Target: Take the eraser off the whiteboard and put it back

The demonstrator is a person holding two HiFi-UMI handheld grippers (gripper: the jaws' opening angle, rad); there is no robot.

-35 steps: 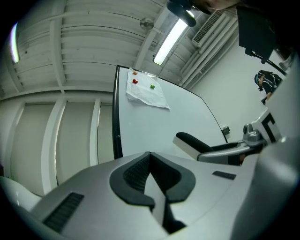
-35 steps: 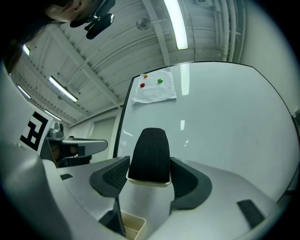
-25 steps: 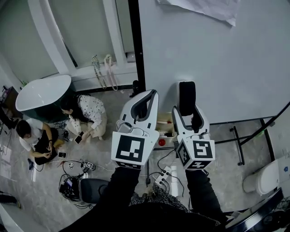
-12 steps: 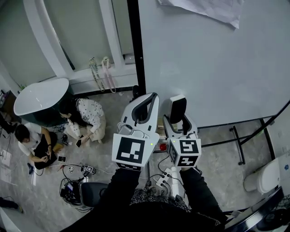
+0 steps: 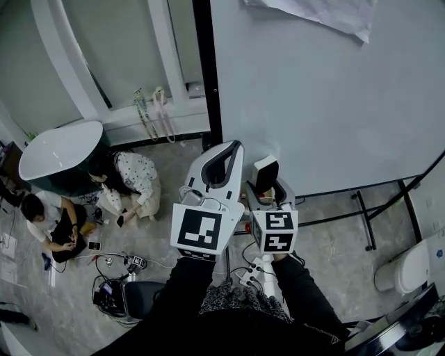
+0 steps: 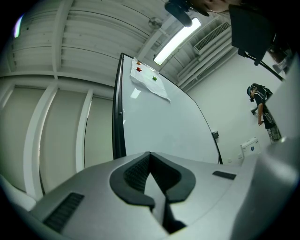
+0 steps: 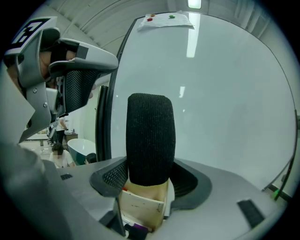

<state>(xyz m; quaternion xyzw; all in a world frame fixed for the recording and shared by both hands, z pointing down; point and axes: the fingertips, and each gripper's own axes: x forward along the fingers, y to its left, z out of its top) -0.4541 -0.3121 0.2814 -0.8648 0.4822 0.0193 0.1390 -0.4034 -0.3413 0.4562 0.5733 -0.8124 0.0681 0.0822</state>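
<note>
Two pale grey moulded shells: the left gripper (image 5: pixel 229 147) is broader than the right gripper (image 5: pixel 268 170); each carries a white cube (image 5: pixel 203 231) printed with black square markers; dark ribbed pads (image 6: pixel 136 173) line the jaws, thin white cables (image 5: pixel 198 197) loop over the left shell, black sleeves (image 5: pixel 182 295) cover both arms

white bathtub (image 5: pixel 59 149) far left | person in a spotted top (image 5: pixel 135 177) seated on the floor just beside it | second person (image 5: pixel 49 222) seated nearer, left | tangled cables (image 5: pixel 115 263) near left | white power strip (image 5: pixel 254 268) near centre | toilet (image 5: pixel 410 268) near right | sheet of paper (image 5: pixel 320 15) far right
</note>
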